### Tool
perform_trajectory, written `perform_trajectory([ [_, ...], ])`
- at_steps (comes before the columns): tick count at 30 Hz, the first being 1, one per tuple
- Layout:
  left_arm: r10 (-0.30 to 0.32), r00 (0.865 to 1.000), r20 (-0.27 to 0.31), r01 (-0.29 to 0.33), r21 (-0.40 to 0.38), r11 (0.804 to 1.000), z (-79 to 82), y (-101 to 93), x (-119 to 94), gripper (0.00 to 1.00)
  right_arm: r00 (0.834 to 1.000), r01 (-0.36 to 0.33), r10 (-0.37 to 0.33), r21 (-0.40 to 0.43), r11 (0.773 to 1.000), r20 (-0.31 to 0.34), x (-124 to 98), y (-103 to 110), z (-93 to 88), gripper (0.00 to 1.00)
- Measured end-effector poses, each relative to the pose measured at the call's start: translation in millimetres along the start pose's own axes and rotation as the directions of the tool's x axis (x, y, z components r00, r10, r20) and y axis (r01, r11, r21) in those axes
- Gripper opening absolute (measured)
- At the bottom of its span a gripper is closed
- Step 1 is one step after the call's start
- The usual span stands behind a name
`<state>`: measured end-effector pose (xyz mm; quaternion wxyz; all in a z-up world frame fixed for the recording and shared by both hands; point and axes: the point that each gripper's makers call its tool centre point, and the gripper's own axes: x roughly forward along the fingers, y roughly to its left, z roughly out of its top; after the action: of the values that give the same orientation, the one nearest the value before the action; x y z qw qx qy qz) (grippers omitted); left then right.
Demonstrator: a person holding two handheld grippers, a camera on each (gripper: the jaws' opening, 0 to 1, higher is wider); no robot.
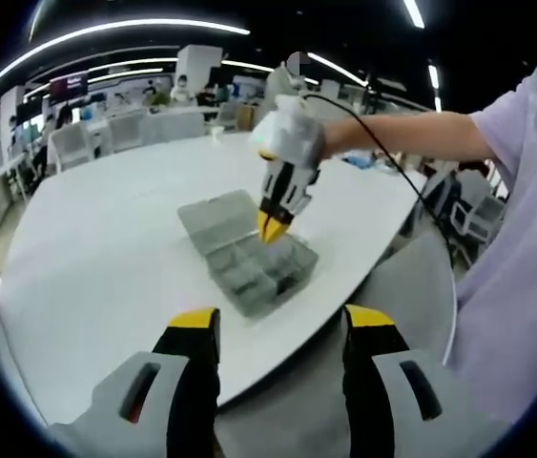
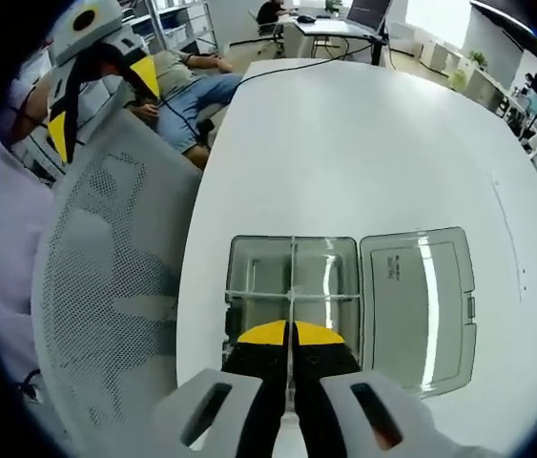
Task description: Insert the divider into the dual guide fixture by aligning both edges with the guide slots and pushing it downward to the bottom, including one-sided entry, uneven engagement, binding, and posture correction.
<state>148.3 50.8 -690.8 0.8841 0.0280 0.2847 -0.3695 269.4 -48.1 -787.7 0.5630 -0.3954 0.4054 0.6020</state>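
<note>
Clear plastic compartment box (image 2: 292, 277), lid open; right gripper (image 2: 290, 333) pinching thin divider (image 2: 292, 286); left gripper (image 1: 282, 329) spread.

The right gripper (image 2: 290, 332) rises from the bottom of the right gripper view, its yellow-tipped jaws pressed nearly together over a thin clear divider (image 2: 292, 286) standing in the compartment box (image 2: 249, 277). The box sits on the white table (image 2: 363, 143) with its lid (image 2: 416, 305) laid open flat beside it. The left gripper (image 2: 106, 95) hangs at upper left, above a mesh chair back (image 2: 106, 286)
</note>
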Motion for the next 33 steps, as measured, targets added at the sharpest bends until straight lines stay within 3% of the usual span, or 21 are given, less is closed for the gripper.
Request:
perform_trajectory([
  [10, 0.003, 1.0, 0.009, -0.003, -0.024, 1.0, -5.3, 2.9, 0.1, 0.49, 0.999, -0.021, 0.02, -0.013, 1.0, -0.041, 0.4, 2.9, -1.3, 0.0],
  [14, 0.002, 1.0, 0.014, -0.001, -0.033, 0.999, -6.3, 3.5, 0.9, 0.49, 0.996, -0.01, 0.006, -0.039, 0.999, -0.09, -0.1, -2.4, -0.1, 0.0],
  [20, 0.003, 1.0, 0.028, -0.002, -0.043, 0.999, -5.5, 5.3, 0.8, 0.49, 0.992, -0.03, 0.028, -0.008, 1.0, -0.125, 1.7, 2.1, 4.7, 0.0],
  [23, 0.005, 1.0, 0.027, -0.004, -0.044, 0.999, -6.6, 6.6, -0.1, 0.49, 0.993, -0.024, 0.028, 0.037, 0.999, -0.117, 1.2, 2.7, 3.2, 0.0],
  [33, 0.004, 1.0, 0.016, -0.004, -0.044, 0.999, -7.6, 9.5, -0.1, 0.49, 0.999, -0.041, 0.042, 0.047, 0.998, -0.025, -0.2, 3.3, -3.6, 0.0],
])
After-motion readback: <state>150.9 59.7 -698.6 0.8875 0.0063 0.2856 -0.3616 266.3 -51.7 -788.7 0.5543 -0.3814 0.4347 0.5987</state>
